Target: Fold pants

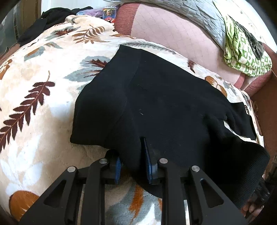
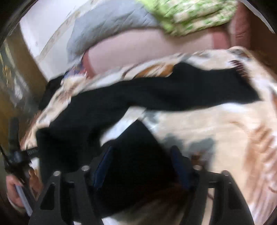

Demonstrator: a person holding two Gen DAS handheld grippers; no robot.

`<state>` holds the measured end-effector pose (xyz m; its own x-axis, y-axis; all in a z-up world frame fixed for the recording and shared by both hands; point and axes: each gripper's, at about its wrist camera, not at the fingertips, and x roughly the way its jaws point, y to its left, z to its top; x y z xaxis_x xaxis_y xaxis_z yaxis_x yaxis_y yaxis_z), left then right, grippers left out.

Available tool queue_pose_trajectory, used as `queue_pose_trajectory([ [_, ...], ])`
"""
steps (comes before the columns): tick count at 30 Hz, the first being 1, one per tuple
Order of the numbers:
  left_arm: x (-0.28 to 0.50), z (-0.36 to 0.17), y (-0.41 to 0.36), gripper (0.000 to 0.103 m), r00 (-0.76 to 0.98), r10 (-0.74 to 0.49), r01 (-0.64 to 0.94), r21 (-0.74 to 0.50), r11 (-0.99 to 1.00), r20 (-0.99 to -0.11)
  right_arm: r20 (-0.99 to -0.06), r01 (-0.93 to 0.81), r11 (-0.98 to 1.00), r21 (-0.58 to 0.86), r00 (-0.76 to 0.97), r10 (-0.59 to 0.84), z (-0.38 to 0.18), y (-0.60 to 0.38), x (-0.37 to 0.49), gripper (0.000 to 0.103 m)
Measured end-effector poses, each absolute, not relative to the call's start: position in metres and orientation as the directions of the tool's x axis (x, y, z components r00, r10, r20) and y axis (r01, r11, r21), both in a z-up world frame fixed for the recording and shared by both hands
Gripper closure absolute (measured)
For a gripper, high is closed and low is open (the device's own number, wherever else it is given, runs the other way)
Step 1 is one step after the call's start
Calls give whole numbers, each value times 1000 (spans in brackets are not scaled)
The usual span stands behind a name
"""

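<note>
Black pants (image 1: 164, 97) lie lengthwise across the bed's leaf-print blanket (image 1: 43, 86), left gripper (image 1: 132, 166) and right gripper (image 2: 140, 166) fingers each pinching the near hem.

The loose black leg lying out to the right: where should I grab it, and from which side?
Probably take the black pants at the loose leg's free end, from the blanket's right edge. It lies flat and thin there, and the left gripper already pinches the near fold.

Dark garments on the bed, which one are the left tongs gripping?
The black pants spread on the leaf-print blanket, not the dark heap at its far corner.
</note>
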<state>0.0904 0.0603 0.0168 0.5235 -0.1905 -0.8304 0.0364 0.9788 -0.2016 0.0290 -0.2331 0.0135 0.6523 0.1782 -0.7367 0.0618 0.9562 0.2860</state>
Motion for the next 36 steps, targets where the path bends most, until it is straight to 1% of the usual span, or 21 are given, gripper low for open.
queue_pose_trajectory([
  [1,90,17,61,83,524,-195,37,-207,978,-829,-734,64,956,287,656,177,14,-235,28,89],
  [2,90,18,63,83,522,-202,37,-215,976,-829,-716,55,948,315,669,199,20,-239,21,90],
  [3,89,19,65,82,518,-209,37,-222,974,-829,-701,62,948,312,689,186,29,-245,12,90],
  [5,85,22,69,80,517,-221,30,-241,970,-827,-674,110,961,256,732,96,47,-264,-11,90],
  [7,79,25,75,72,522,-223,18,-250,968,-823,-650,204,950,235,760,-2,61,-292,-34,90],
  [9,73,27,80,54,535,-200,-8,-242,970,-821,-658,338,927,164,738,-153,67,-324,-51,90],
  [10,72,27,81,50,540,-192,-21,-241,970,-820,-672,406,907,116,704,-229,65,-340,-56,90],
  [12,70,24,84,41,543,-183,-51,-249,967,-820,-694,482,872,86,657,-295,56,-365,-60,90],
  [14,72,19,84,35,538,-173,-67,-246,967,-825,-727,505,852,136,635,-260,38,-384,-60,90],
  [16,72,17,81,30,550,-165,-65,-239,969,-819,-745,514,846,140,618,-252,26,-385,-52,90],
  [18,72,16,77,20,558,-166,-53,-235,971,-813,-740,514,848,125,618,-265,18,-382,-50,89],
  [20,75,13,72,14,565,-158,-46,-222,974,-809,-730,514,849,124,627,-272,16,-383,-53,89],
  [23,84,10,60,14,572,-110,-31,-156,987,-813,-734,513,848,134,626,-263,16,-384,-52,88],
  [24,87,10,56,14,571,-107,-16,-142,990,-814,-734,512,848,137,627,-260,16,-386,-49,88],
  [25,88,10,55,18,572,-112,-6,-141,990,-813,-733,510,849,139,629,-258,16,-387,-48,88],
  [26,89,11,55,45,579,-117,3,-142,990,-807,-733,508,850,138,630,-257,17,-387,-47,88],
  [27,89,13,55,76,585,-111,10,-130,992,-803,-731,506,851,138,632,-257,17,-387,-47,88],
  [28,89,14,55,82,583,-123,23,-135,991,-803,-730,504,852,140,634,-255,18,-388,-48,88],
  [29,88,15,55,93,570,-173,48,-177,983,-803,-730,504,852,143,635,-253,19,-388,-48,88],
  [35,66,40,69,95,560,-248,52,-265,963,-791,-705,486,861,150,663,-252,40,-387,-58,88],
  [36,60,47,71,95,554,-249,58,-262,963,-794,-703,479,865,152,668,-247,45,-386,-61,88],
])
